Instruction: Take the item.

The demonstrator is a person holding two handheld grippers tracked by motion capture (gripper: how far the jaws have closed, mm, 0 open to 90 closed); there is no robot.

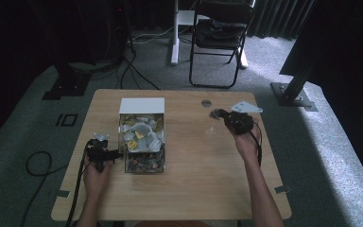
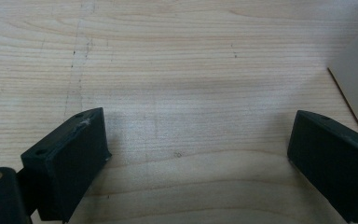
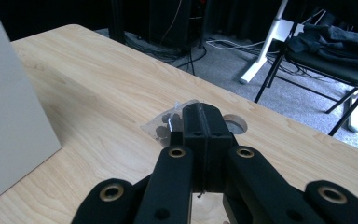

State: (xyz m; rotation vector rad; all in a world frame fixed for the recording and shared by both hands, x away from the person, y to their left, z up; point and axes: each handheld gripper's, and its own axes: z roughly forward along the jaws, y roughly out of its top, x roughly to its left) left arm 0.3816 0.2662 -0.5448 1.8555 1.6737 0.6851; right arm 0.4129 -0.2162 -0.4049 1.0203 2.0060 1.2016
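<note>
right gripper (image 3: pixel 204 112): my jaws pinch a small clear bag (image 3: pixel 165 125) of dark bits | light, limp, slippery film; grip near its edge | left gripper (image 2: pixel 200 149): wide, empty

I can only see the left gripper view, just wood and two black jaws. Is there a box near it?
Observer: Yes. In the high view a clear box full of small packets stands right beside the left gripper.
Operator: What's the other hand doing?
Observer: The right gripper is shut on a small clear packet with dark bits inside, out over the table.
Operator: Is that near the box?
Observer: No, it's well off to the box's right, near a round hole in the table.
</note>
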